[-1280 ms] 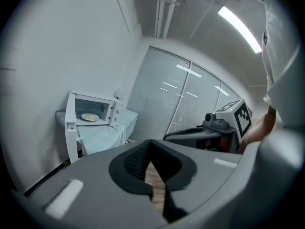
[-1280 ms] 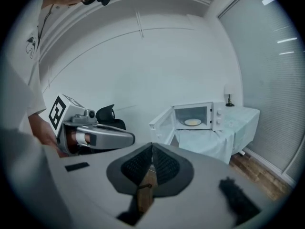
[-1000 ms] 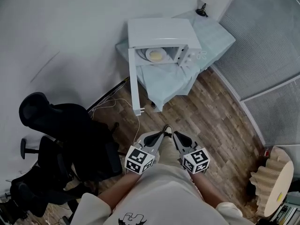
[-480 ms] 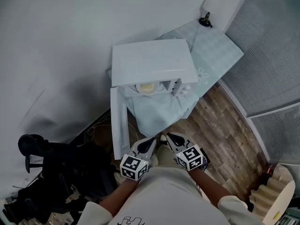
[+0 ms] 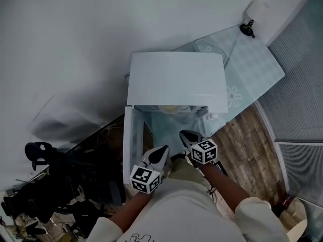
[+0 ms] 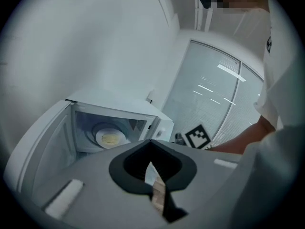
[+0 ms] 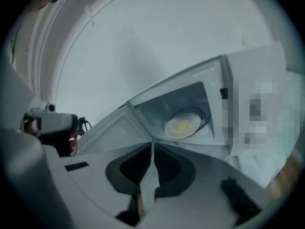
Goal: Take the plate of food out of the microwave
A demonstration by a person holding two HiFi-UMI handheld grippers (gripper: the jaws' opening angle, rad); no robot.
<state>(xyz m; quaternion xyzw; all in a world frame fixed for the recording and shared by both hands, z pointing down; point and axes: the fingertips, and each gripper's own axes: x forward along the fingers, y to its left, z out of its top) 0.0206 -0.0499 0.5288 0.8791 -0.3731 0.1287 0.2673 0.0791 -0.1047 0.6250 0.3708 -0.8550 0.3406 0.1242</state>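
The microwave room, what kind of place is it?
Probably an office, not a kitchen: the open microwave sits on a cloth-covered table, with a black office chair and loose cables beside it.

A table draped in a pale checked cloth [image 5: 252, 69] carries the white microwave [image 5: 174, 79] on its left part. A small dark object [image 5: 247, 28] stands at the table's far corner. A black office chair [image 5: 55, 180] stands on the wood-plank floor [image 5: 247, 140].
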